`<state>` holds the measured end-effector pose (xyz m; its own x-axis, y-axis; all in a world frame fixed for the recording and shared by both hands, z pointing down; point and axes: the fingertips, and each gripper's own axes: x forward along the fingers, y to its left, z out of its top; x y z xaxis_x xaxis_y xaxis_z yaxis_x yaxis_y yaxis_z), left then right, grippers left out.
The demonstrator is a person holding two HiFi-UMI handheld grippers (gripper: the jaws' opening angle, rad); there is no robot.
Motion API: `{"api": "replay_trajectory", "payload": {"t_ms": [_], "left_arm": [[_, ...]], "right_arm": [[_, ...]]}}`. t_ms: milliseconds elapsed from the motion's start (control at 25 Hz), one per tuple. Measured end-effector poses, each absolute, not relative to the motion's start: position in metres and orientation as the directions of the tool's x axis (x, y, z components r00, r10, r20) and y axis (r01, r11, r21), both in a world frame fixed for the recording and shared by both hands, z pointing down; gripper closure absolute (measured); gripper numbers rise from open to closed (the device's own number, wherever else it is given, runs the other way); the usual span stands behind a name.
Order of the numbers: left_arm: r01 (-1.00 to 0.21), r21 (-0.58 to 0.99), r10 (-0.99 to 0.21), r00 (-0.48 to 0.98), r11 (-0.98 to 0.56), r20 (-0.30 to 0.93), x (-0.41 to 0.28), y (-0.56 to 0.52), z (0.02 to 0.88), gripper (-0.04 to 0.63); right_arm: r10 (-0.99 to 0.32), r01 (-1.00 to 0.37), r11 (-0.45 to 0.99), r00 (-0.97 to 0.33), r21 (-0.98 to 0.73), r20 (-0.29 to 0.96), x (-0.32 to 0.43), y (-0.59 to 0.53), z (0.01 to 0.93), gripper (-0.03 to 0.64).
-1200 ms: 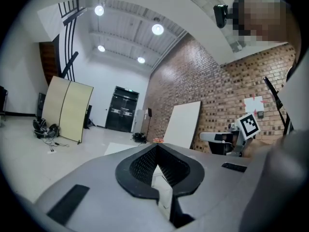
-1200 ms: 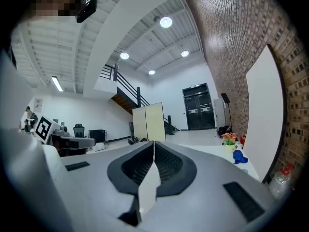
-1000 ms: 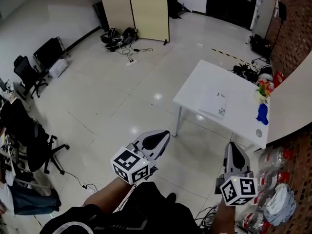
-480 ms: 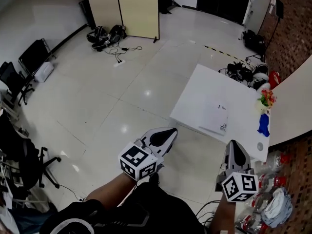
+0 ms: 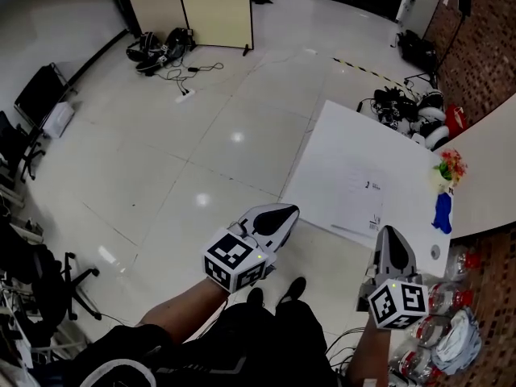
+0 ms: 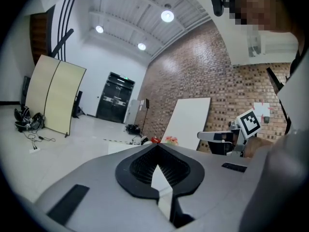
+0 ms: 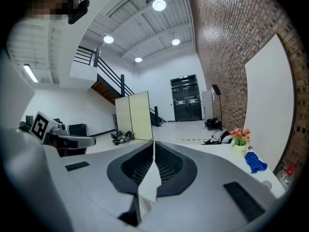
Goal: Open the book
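Left gripper and right gripper are both clenched, jaws pressed together with nothing between them, held out side by side above a glossy floor. Just ahead stands a white table, its near edge close to the right gripper's tip. The white book lies flat and closed near that edge, apart from both grippers. Flowers and a blue cloth sit at the table's right side. A beige folding screen stands across the room.
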<state>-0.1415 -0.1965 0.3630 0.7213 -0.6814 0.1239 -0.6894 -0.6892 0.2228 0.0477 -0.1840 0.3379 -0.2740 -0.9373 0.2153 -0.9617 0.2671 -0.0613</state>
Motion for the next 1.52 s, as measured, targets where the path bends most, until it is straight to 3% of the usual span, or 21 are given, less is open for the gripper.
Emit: {"api": "replay_trajectory", "payload": {"t_ms": [120,280,560,680,1120,1520], "left_arm": [[-0.697,0.214,-0.689,0.714,-0.684,0.125,-0.13,-0.231,0.374,0.6],[-0.735,0.144,-0.7,0.676,-0.663,0.229,-0.112,-0.275,0.404,0.6],[-0.763,0.217,-0.708,0.646,-0.609,0.285,-0.082,-0.337,0.432,0.6],[-0.767,0.217,-0.684,0.639,-0.604,0.351,-0.078,-0.355,0.455,0.6],[-0.717,0.294,-0.476,0.658,-0.632,0.583,-0.071,-0.403,0.578,0.6],[-0.588,0.374,-0.298,0.744,-0.717,0.598,-0.069,-0.424,0.62,0.6]], "right_arm": [[-0.928,-0.96,0.275,-0.278,-0.046,0.249,0.055,-0.22,0.356,0.615],[-0.902,-0.954,0.296,-0.299,-0.058,0.311,0.062,-0.269,0.39,0.615],[-0.843,-0.935,0.343,-0.349,-0.091,0.409,0.075,-0.337,0.444,0.611],[-0.808,-0.937,0.33,-0.343,-0.113,0.479,0.071,-0.357,0.476,0.552],[-0.623,-0.986,0.15,-0.153,-0.075,0.767,0.055,-0.388,0.607,0.48],[-0.456,-0.984,0.1,0.086,0.147,0.886,0.045,-0.404,0.676,0.482]]}}
